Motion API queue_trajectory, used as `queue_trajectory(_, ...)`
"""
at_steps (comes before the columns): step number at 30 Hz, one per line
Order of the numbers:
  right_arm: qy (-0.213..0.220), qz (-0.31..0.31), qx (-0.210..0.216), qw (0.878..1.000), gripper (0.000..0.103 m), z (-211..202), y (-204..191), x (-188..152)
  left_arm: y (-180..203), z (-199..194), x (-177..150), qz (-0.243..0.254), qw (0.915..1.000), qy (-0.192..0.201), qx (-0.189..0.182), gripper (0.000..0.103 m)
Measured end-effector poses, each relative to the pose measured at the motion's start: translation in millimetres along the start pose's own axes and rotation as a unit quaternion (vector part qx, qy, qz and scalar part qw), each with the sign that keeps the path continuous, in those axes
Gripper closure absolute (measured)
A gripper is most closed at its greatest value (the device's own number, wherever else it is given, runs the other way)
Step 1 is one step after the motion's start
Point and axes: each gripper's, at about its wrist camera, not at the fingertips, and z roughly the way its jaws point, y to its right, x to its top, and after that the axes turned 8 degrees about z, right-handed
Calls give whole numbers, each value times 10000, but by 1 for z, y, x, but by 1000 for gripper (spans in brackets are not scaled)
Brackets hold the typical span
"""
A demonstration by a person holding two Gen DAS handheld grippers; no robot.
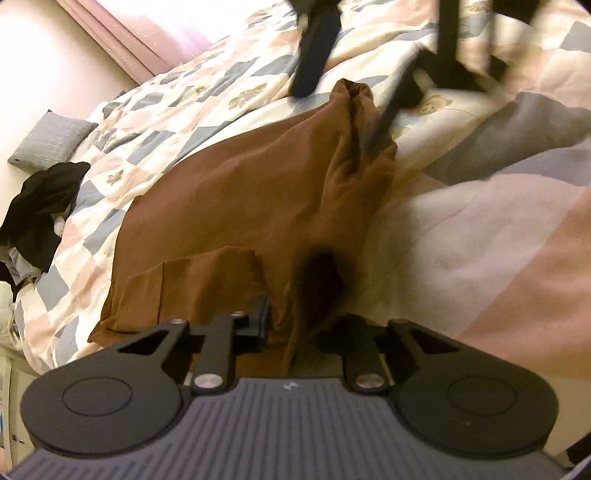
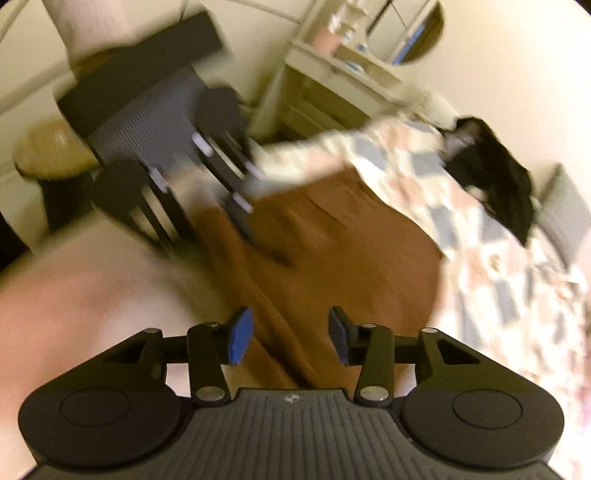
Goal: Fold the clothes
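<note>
Bedroom setting: a bed covered by a patchwork quilt (image 1: 177, 122) in cream, grey-blue and pink squares, some printed with small bears, fills most of the left wrist view. A pale wall and a pink curtain (image 1: 147, 33) stand behind it. The right wrist view, which is heavily blurred, shows the same quilt (image 2: 491, 266), a cream shelf unit (image 2: 332, 85) against the wall and a round wooden stool (image 2: 55, 151) at the left.

A brown garment (image 1: 236, 192) lies spread on the quilt, across the middle of both views (image 2: 332, 251). Its near edge carries a folded-over flap in the left wrist view, and its far end is bunched and raised off the quilt.

A heap of black clothing (image 1: 40, 210) rests at the left edge of the bed, well apart from the brown garment; it appears at the upper right of the right wrist view (image 2: 495, 173). A grey cushion (image 1: 51, 140) lies just beyond the heap, against the wall.

Left gripper (image 1: 295, 314): the fingers are clenched on a fold of the brown garment at its near edge, with cloth draped over the right finger. In the right wrist view, this gripper (image 2: 240, 218) sits at the garment's far end.

Right gripper (image 2: 291, 336): the blue pads (image 2: 240, 336) stand apart, released, with a brown cloth ridge running between them without visible contact. In the left wrist view it appears blurred above the bunched end (image 1: 373, 122).
</note>
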Motion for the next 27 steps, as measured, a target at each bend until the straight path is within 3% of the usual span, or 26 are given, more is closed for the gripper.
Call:
queue_trajectory(2, -361, -311, -302, 9984, 55, 2, 19, -23, -9, 0, -2, -273, 9995, 66, -119, 91)
queue_trajectory(6, -723, -1318, -450, 9876, 51, 6, 34, -75, -29, -2, -3, -772, 9961, 168, -396, 91)
queue_trajectory(9, -733, -1887, -478, 9781, 51, 19, 35, -98, -27, -3, -3, -779, 9960, 165, -397, 91)
queue_trajectory(13, -428, -2541, -411, 9654, 50, 37, 23, -110, -25, -4, -2, -790, 9960, 161, -398, 91)
queue_trajectory(14, -362, -2730, -418, 9604, 51, 41, 19, -114, -24, -4, -2, -792, 9959, 160, -399, 91)
queue_trajectory(16, -393, -2866, -294, 9568, 72, 44, 17, -119, -24, -5, -2, -809, 9957, 167, -419, 91)
queue_trajectory(19, -485, -2766, -47, 9598, 87, 37, 25, -110, -34, -8, -5, -910, 9939, 240, -579, 93)
queue_trajectory(21, -578, -2340, 177, 9704, 88, 31, 46, -89, -52, -12, -8, -1239, 9886, 300, -801, 93)
queue_trajectory(24, -718, -1374, 547, 9864, 88, 25, 92, -46, -98, -22, -13, -1970, 9728, 442, -1136, 93)
queue_trajectory(27, -705, -612, 741, 9929, 89, 40, 141, -1, -150, -23, -24, -2710, 9513, 558, -1356, 93)
